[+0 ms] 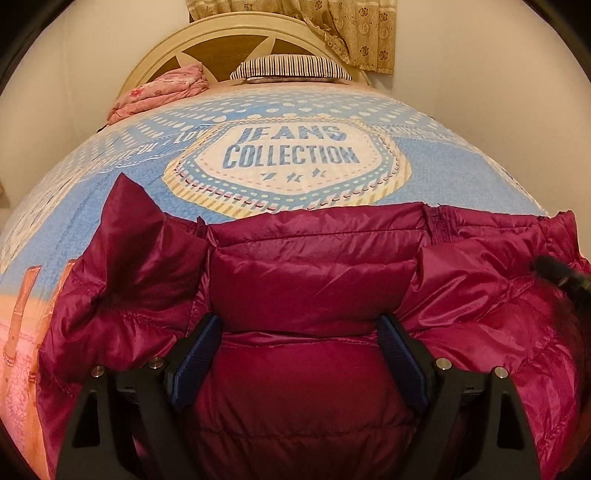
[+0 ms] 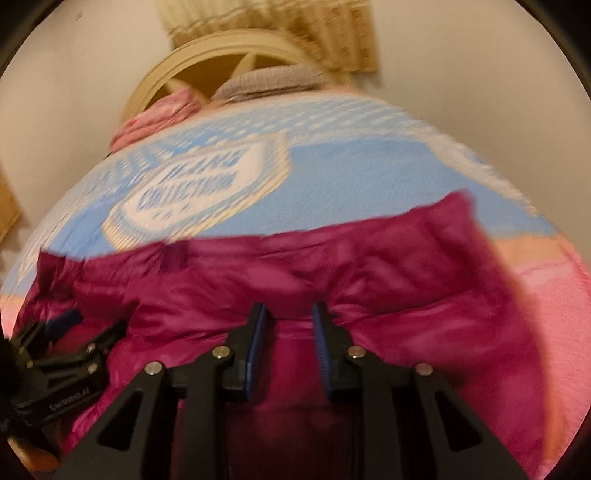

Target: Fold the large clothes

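A magenta quilted puffer jacket (image 1: pixel 314 273) lies spread across the near part of the bed, one corner (image 1: pixel 125 206) sticking up at the left. My left gripper (image 1: pixel 299 321) stands open, its blue pads (image 1: pixel 199 358) on either side of a puffy fold at the jacket's middle. In the blurred right wrist view my right gripper (image 2: pixel 289 308) is narrowly shut on a gathered fold of the jacket (image 2: pixel 406 295), with creases running out from the tips. The left gripper (image 2: pixel 70 332) shows at that view's lower left, over the jacket.
The bed carries a blue and white bedspread (image 1: pixel 443 166) printed "JEANS COLLECTION". At its head lie a striped pillow (image 1: pixel 291 66) and a folded pink cloth (image 1: pixel 159 92), against a cream headboard (image 1: pixel 221 40). A patterned curtain (image 1: pixel 351 29) hangs behind. Walls stand close on both sides.
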